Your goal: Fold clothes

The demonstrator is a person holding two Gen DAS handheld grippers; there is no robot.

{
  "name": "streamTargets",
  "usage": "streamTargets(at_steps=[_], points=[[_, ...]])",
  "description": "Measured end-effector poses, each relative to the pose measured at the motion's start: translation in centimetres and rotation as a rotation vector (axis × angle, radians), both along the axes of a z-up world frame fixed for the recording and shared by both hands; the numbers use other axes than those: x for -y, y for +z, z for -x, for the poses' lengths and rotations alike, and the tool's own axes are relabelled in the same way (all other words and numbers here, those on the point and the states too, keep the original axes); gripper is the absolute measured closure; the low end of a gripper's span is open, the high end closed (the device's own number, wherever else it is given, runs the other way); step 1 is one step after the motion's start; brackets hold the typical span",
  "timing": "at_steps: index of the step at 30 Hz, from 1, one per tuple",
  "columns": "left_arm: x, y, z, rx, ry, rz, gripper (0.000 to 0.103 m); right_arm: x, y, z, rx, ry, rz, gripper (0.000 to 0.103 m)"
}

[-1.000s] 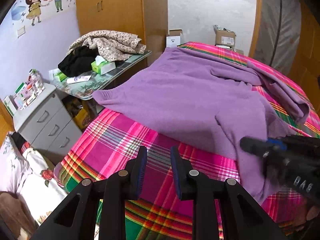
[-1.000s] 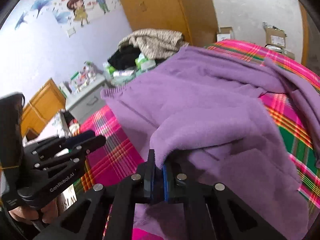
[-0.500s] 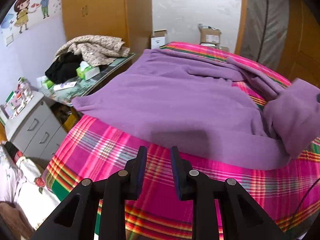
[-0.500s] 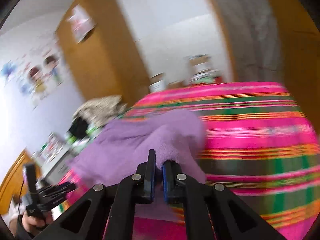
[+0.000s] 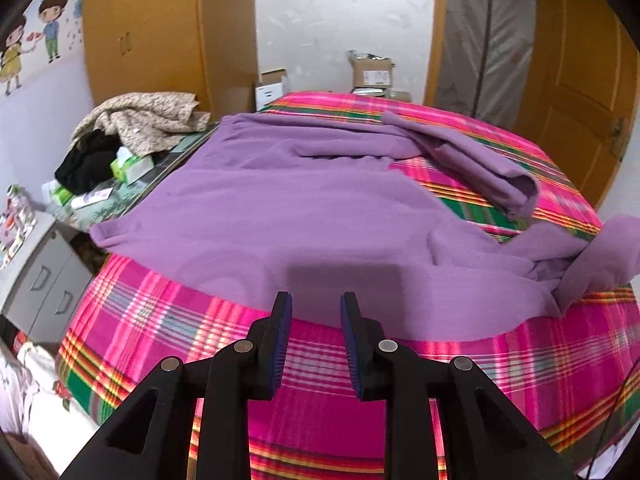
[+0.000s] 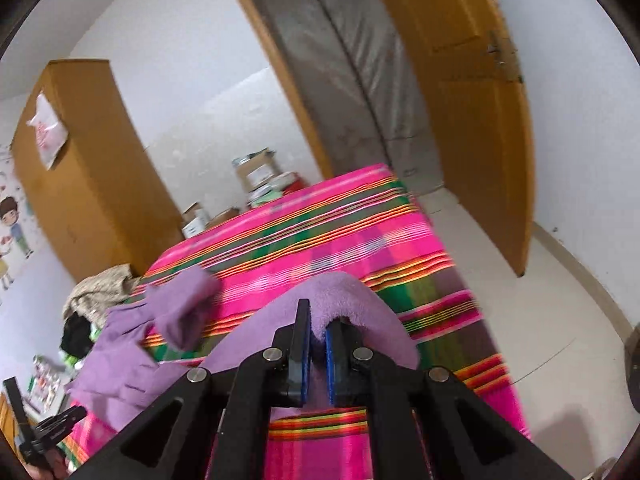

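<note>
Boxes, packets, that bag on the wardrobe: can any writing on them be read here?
No text can be read.
Cardboard box: a label, too blurred.
White box: dark marks, too small.
Tissue box: print too small.
White bag on the wardrobe: red print, blurred.
Wall sticker: cartoon children, no words.

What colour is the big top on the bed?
Purple top, clearest in the left wrist view.

This is a bedroom in a home. A bed [image 5: 160, 320] with a bright plaid cover fills the room, a wooden wardrobe [image 5: 152, 28] stands by the wall, and cartoon children stickers [image 5: 32, 36] decorate it. A side table [image 5: 120, 196] holds clothes and tissue boxes beside grey drawers [image 5: 44, 288].
</note>
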State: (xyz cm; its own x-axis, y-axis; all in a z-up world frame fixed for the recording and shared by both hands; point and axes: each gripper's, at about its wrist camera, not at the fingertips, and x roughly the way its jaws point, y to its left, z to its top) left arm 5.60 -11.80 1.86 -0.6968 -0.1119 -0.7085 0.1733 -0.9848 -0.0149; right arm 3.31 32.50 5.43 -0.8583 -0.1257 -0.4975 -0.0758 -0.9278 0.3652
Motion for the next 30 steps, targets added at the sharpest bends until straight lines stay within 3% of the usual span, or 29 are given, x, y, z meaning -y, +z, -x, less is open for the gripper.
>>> streamTargets(at_steps=[5, 13, 20, 24, 30], points=[[-0.9, 0.1, 0.3, -0.004, -0.018, -0.007, 0.077, -1.7, 0.1, 0.8, -0.009, -0.053, -0.007, 0.097], [-1.3, -0.1, 1.1, -0.001, -0.037, -0.017, 0.077, -3.2, -2.2, 0.7, 0.093, -0.086, -0.021, 0.092], [-2.0, -0.2, 2.6, 0.000, -0.073, -0.025, 0.077, -3.4, -0.7, -2.0, 0.009, -0.149, -0.061, 0.086], [-2.7, -0.2, 3.6, 0.000, -0.106, -0.034, 0.077, -3.6, 0.3, -2.9, -0.034, -0.214, -0.094, 0.070], [-3.6, -0.9, 5.0, 0.022, -0.151, -0.057, 0.077, -0.8, 0.2, -1.0, -0.010, -0.017, -0.097, 0.068]])
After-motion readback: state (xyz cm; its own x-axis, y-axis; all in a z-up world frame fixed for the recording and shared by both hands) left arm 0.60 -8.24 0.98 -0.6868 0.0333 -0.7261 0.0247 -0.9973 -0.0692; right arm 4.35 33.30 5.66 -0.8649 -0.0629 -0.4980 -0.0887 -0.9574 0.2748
